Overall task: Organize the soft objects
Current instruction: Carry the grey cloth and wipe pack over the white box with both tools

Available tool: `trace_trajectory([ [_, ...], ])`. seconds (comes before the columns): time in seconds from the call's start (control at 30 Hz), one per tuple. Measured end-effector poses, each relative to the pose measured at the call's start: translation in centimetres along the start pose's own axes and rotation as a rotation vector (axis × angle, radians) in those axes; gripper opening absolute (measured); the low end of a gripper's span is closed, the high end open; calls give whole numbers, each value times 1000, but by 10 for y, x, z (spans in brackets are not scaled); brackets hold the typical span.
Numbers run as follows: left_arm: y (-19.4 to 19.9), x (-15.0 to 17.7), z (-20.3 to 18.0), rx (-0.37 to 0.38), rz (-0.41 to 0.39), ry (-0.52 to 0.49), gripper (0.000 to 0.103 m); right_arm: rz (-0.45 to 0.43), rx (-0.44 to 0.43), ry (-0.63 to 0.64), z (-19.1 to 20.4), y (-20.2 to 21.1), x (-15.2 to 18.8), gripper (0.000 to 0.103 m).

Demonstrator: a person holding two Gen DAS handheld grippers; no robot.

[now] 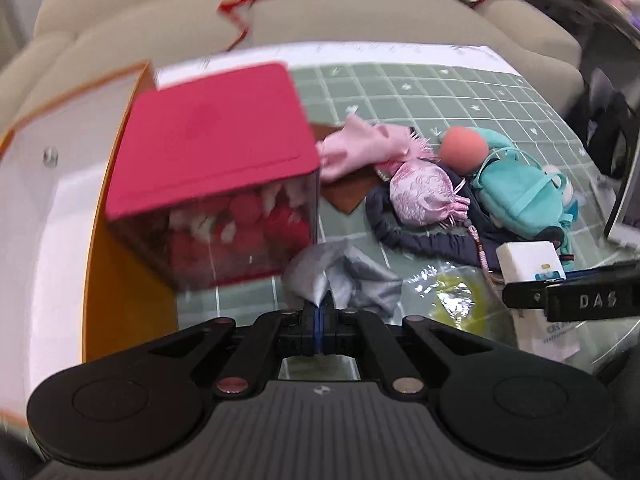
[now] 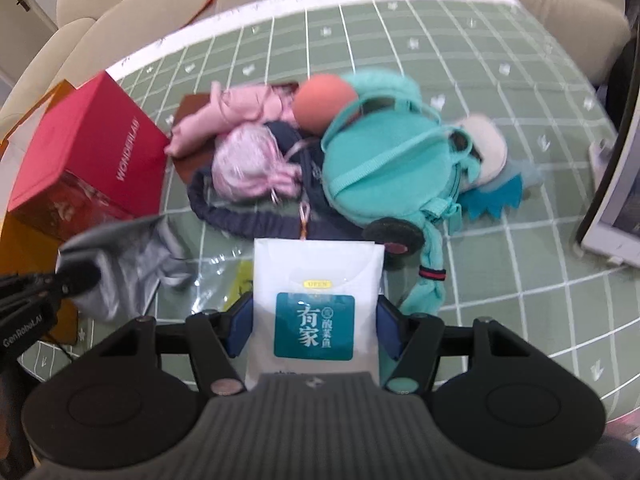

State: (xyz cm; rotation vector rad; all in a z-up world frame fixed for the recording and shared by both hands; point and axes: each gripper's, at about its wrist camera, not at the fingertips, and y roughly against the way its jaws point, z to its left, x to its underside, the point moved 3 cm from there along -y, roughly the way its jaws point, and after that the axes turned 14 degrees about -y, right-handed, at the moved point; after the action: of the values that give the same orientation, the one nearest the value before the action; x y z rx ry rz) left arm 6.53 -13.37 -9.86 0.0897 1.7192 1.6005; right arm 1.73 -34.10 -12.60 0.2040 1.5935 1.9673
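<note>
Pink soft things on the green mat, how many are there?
2. A plain pink cloth lies behind, next to the red box. A shiny pink drawstring pouch rests in front of it on the dark blue fabric. More may be hidden under the pile.

Home living room: beige sofa behind green checked mat, soft toys scattered.

One red box, one teal backpack, two pink pouches, one tissue pack.
</note>
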Motion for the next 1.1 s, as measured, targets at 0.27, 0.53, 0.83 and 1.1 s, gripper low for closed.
trace_trajectory([
  [0.27,19,-10,-2,32,46,6,0,-47,32,-50,7,22,-6,62],
  [0.53,38,-21,8,52,68,41,0,-90,75,-90,17,46,-13,62],
  [0.83,84,-49,41,132,22,36,0,-182,9,-41,63,99,-20,62],
  [1.1,137,-59,100,114,-79,68,0,-245,-67,44,120,136,-13,62],
])
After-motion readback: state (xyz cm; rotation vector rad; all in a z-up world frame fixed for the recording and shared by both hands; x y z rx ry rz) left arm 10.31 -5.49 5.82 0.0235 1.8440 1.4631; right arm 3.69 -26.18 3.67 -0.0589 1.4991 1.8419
